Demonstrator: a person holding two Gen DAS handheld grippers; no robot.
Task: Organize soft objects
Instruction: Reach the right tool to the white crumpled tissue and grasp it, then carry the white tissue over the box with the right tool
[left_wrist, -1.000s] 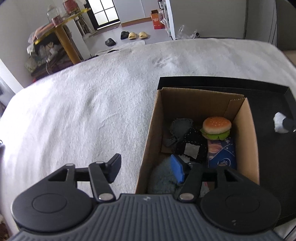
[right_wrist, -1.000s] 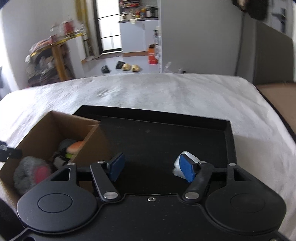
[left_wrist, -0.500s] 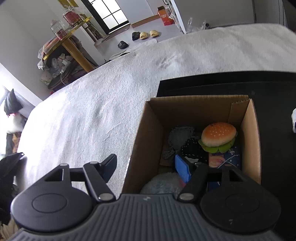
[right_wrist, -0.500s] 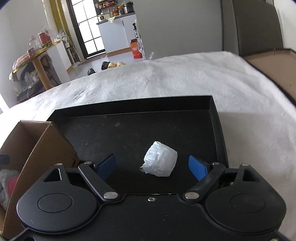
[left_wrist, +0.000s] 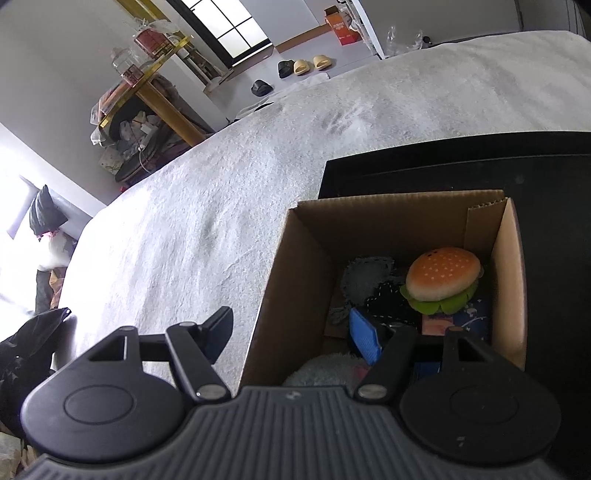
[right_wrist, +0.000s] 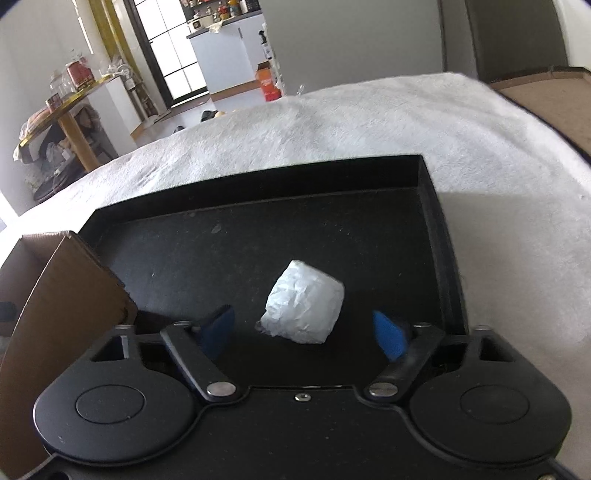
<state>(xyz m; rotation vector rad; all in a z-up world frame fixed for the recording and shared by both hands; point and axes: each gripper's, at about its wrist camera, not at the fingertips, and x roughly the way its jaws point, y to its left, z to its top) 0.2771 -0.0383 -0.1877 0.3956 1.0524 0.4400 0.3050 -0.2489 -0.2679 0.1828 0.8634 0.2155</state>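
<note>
A cardboard box (left_wrist: 295, 266) stands on a black tray (left_wrist: 546, 177) on the bed. In it lie a plush hamburger (left_wrist: 441, 278), grey and black soft pieces (left_wrist: 369, 273), a blue packet (left_wrist: 476, 314) and a grey furry toy (left_wrist: 325, 367). My left gripper (left_wrist: 291, 338) is open and empty, straddling the box's left wall. In the right wrist view a white crumpled soft lump (right_wrist: 304, 301) lies on the tray (right_wrist: 428, 206). My right gripper (right_wrist: 304, 332) is open, with the lump between its fingers, just ahead of them and untouched.
The box's corner (right_wrist: 70, 280) is at the left of the right wrist view. The white fuzzy bed cover (left_wrist: 221, 206) spreads around the tray. Beyond the bed are a yellow table (left_wrist: 155, 85) with clutter, shoes on the floor and a brown surface (right_wrist: 546, 92) at the right.
My right gripper opened wider and swung until the white lump sits centred between its fingers, then came closer. My left gripper rose and tilted a little over the box's left wall.
</note>
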